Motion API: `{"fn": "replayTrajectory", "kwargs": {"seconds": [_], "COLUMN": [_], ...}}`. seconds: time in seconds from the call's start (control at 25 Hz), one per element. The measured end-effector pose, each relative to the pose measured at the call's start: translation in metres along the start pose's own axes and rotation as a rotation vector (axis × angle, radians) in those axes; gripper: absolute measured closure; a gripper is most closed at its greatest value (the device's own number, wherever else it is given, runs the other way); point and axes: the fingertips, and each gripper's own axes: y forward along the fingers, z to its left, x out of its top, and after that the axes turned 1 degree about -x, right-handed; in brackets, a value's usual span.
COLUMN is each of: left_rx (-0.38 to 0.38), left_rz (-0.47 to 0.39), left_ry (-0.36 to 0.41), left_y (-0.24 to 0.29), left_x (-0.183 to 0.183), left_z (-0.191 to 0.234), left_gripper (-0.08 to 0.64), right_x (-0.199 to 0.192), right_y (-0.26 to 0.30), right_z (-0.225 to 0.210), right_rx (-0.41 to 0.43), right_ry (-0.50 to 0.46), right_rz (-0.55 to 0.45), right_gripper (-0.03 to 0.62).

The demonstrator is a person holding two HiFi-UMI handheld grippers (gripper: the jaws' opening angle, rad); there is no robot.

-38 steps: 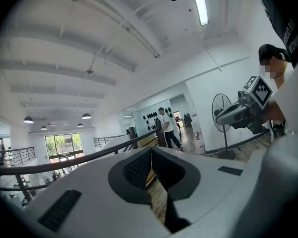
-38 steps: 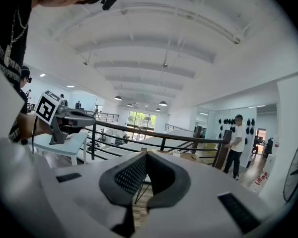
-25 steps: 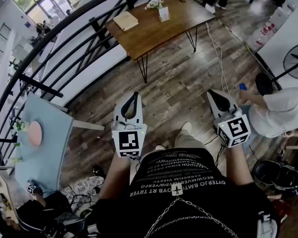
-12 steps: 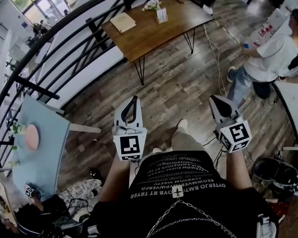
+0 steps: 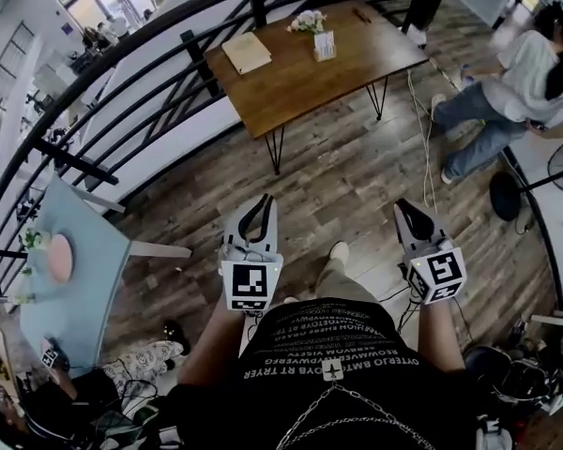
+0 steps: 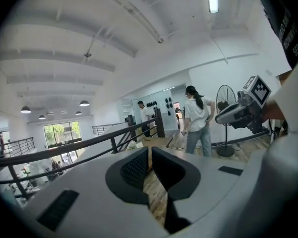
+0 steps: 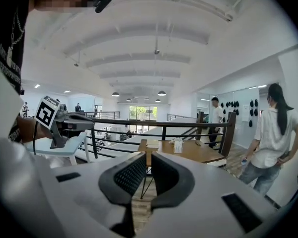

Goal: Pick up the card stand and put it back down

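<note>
**Ana:** Brown wooden desk with thin black legs (image 5: 310,73). How many things sit on it?

**Ben:** Three. One small clear card stand (image 5: 325,45) is near the far edge. One bunch of white flowers (image 5: 307,22) is just beside it. One flat tan book (image 5: 247,52) lies further along.

**Ana:** How many grippers?

**Ben:** Two. The left white gripper (image 5: 262,202) and the right white gripper (image 5: 403,206) stick out side by side in front of the person's black shirt (image 5: 333,345). They are over the wood-plank floor (image 5: 338,176).

**Ana:** Which way do they point?

**Ben:** Both point ahead at the desk and tip down a little. They are well apart from it.

**Ana:** Are they holding anything?

**Ben:** No. Each one has its jaws closed together, with nothing between them.
</note>
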Motion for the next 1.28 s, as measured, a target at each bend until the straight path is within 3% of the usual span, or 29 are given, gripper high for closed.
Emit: {"fn": "replayTrajectory", "kwargs": {"seconds": [0.32, 0.72, 0.96, 1.28], "left_rx": [0.0, 0.057, 0.093, 0.123], "left_rz": [0.021, 0.008, 0.012, 0.046], "left_ry": [-0.045, -0.065, -0.053, -0.073], "left_y": [0.083, 0.156, 0.172, 0.181], "left_x": [0.02, 0.062, 0.075, 0.059], "left_z": [0.001, -0.006, -0.008, -0.008], "left_gripper": [0.531, 0.531, 0.531, 0.531], "right_x": [0.015, 0.023, 0.029, 0.022], "right_y": [0.059, 0.095, 0.113, 0.13], "right_z": [-0.059, -0.128, -0.158, -0.173], "right_rx": [0.067, 0.128, 0.156, 0.184], "right_ry": [-0.018, -0.029, -0.03, -0.033], "right_rz": [0.012, 0.016, 0.003, 0.03], "right_gripper": [0.545, 0.517, 0.499, 0.489]}}
